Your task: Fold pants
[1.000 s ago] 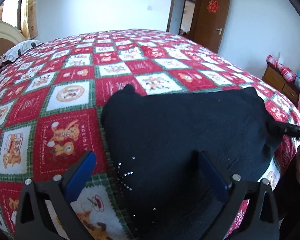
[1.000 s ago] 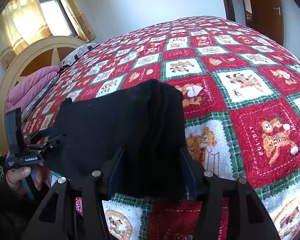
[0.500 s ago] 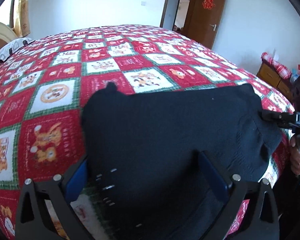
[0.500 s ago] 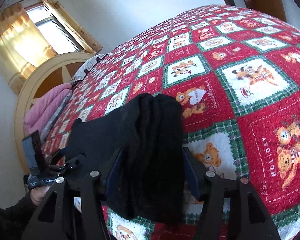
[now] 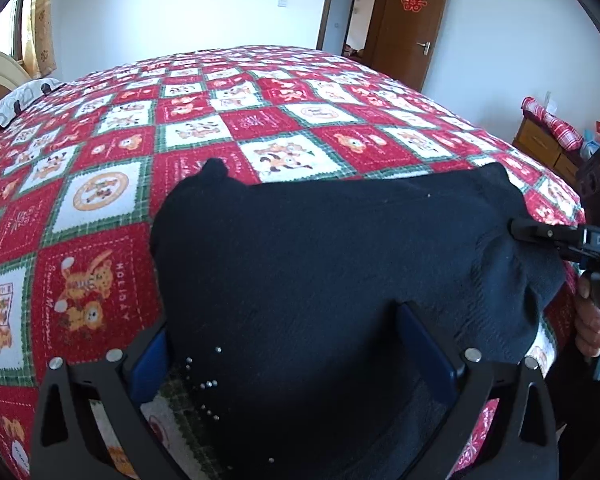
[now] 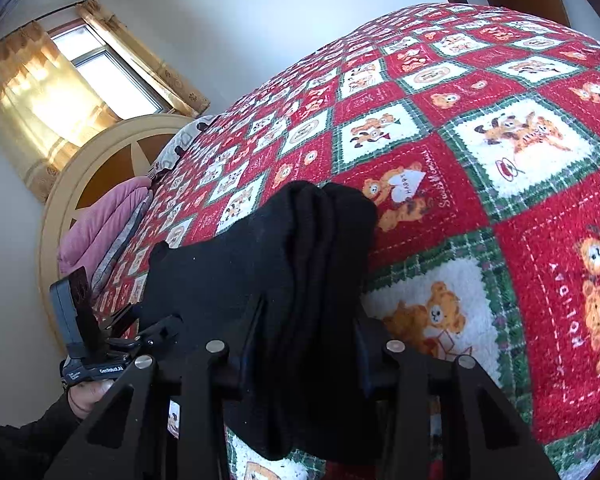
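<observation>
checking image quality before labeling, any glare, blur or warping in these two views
Left wrist view: strong fisheye bend curves the quilt, dark vignette at the corners, sharp and evenly lit; the black pants show little fabric detail. Right wrist view: the window is blown out with bright curtains, the frame is tilted and warped, and the pants read as a near-featureless dark mass.

Bright daylight from the curtained window; sharp frames, fisheye-bent edges.
</observation>
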